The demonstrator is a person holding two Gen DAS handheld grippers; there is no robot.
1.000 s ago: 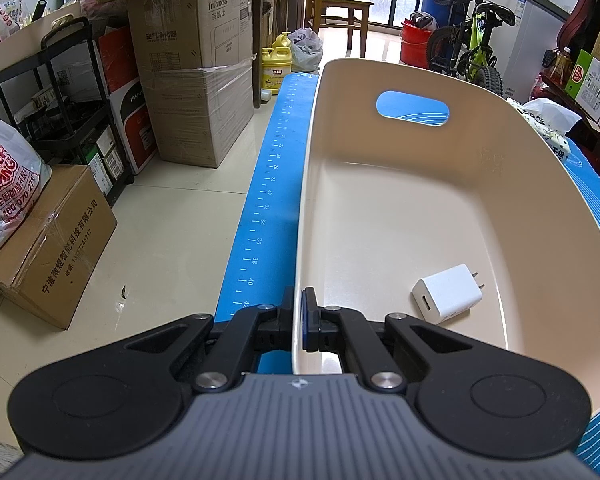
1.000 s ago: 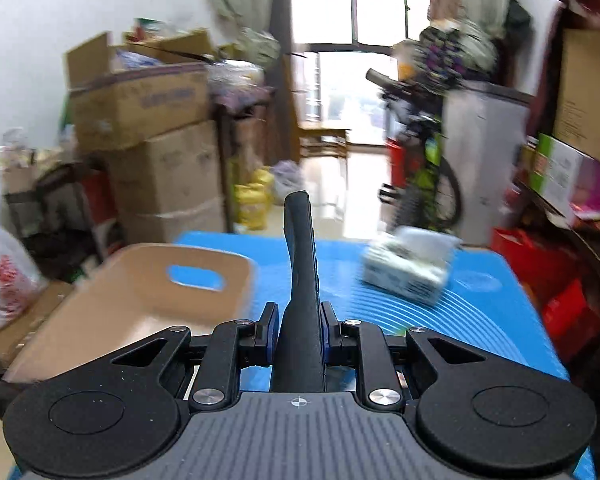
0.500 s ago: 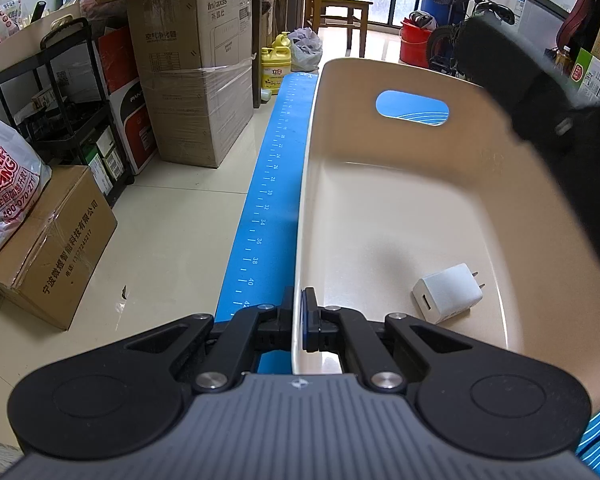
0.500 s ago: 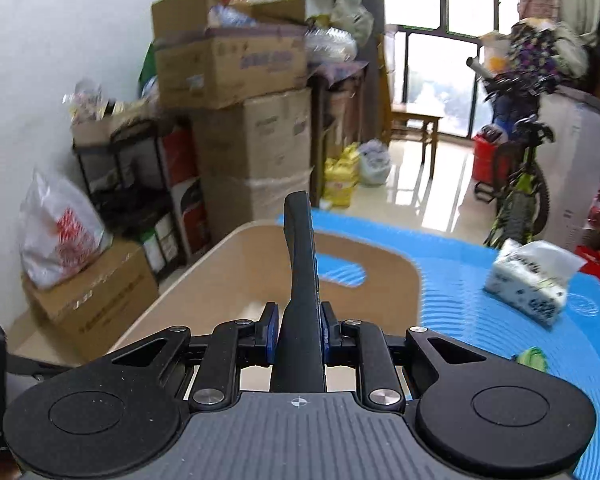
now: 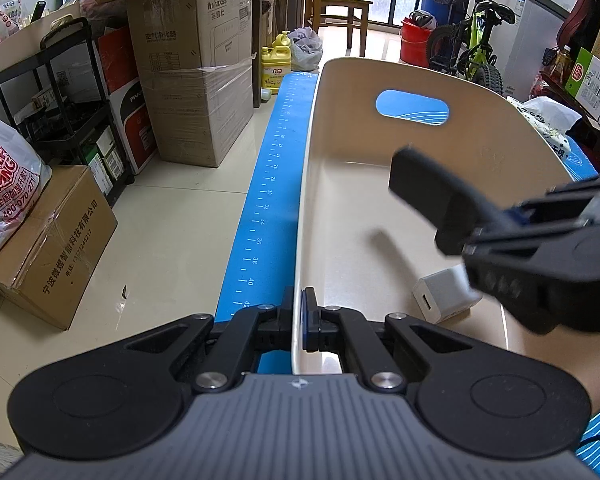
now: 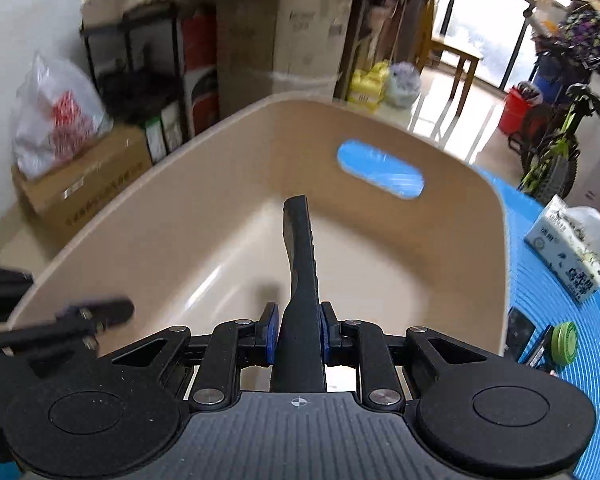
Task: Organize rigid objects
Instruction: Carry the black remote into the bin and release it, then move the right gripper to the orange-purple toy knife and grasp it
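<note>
One remote (image 6: 300, 264) (black) clamped in right hand-held gripper (image 6: 298, 334).

boxes: stacked cardboard boxes (image 5: 198, 68) | floor: yellow bottle (image 5: 276, 65) | far: wooden chair (image 5: 338, 4), bicycle (image 5: 474, 46)

Bin (image 5: 380, 208) on mat (image 5: 276, 168) at counter's left edge; charger (image 5: 444, 294) in bin's near part, remote (image 5: 432, 188) above it; tissue pack (image 6: 568, 248) right of bin, boxes (image 5: 196, 80) far left on floor.
</note>
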